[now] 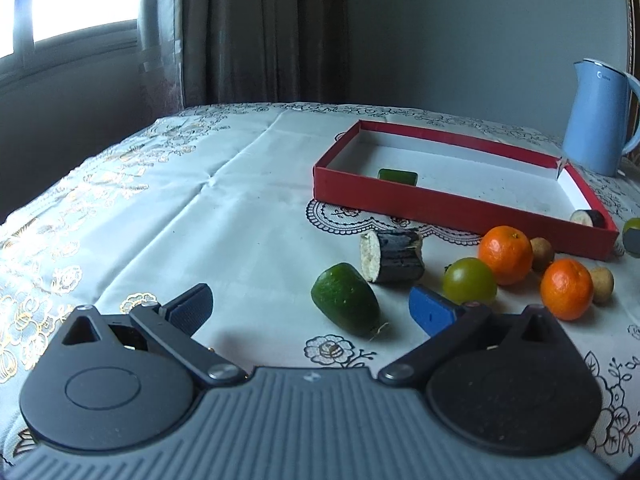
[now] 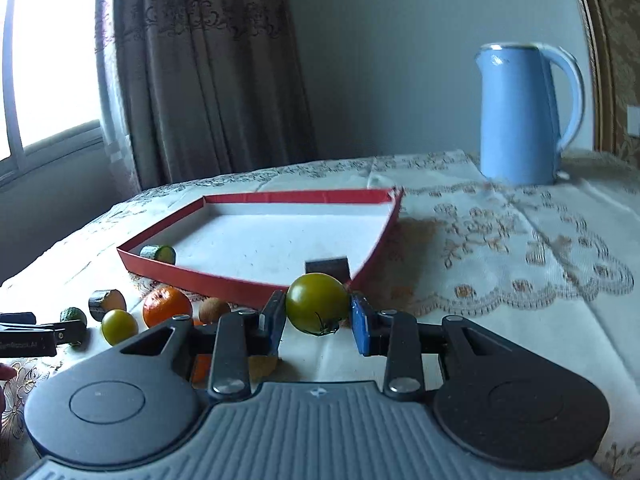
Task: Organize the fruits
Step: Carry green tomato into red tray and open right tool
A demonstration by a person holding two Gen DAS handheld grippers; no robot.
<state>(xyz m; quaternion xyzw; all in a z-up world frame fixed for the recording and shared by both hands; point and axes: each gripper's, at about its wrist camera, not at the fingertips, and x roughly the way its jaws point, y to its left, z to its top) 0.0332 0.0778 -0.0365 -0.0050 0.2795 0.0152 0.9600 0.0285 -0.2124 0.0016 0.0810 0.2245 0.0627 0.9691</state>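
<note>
A: Item one, right gripper [image 2: 318,318]. State?

B: Pads set either side of a green tomato [image 2: 318,309], closed onto it or very nearly. The left pad touches the skin. A sliver of shadow at the right pad leaves contact there uncertain. The tomato sits above the cloth, which suggests it is carried.

A: Destination?

B: The red box [image 2: 256,290], directly ahead of the fingers, its near wall just beyond the tomato. Presumably the fruit is held at rim height so it can clear that wall.

A: Contents of the box?

B: Two entries: a green cucumber piece [image 2: 158,255] at the far left corner, and a dark cut piece [image 2: 326,267] just behind the held tomato.

A: Item two, left gripper [image 1: 310,306].

B: Fingers spread wide, holding nothing. A green cut fruit [image 1: 346,300] lies between them, slightly ahead, touching neither pad. My judgement: it is lined up as the next pick.

A: Loose stock ahead of the left gripper?

B: Dark-skinned cut chunk [image 1: 394,256] just beyond the green one; second green tomato [image 1: 470,282] beside the right finger; two oranges [image 1: 506,254] further right, with small brown fruits [image 1: 542,254] near them.

A: Non-task item?

B: Blue kettle [image 2: 524,114], well beyond the box to the right.
</note>
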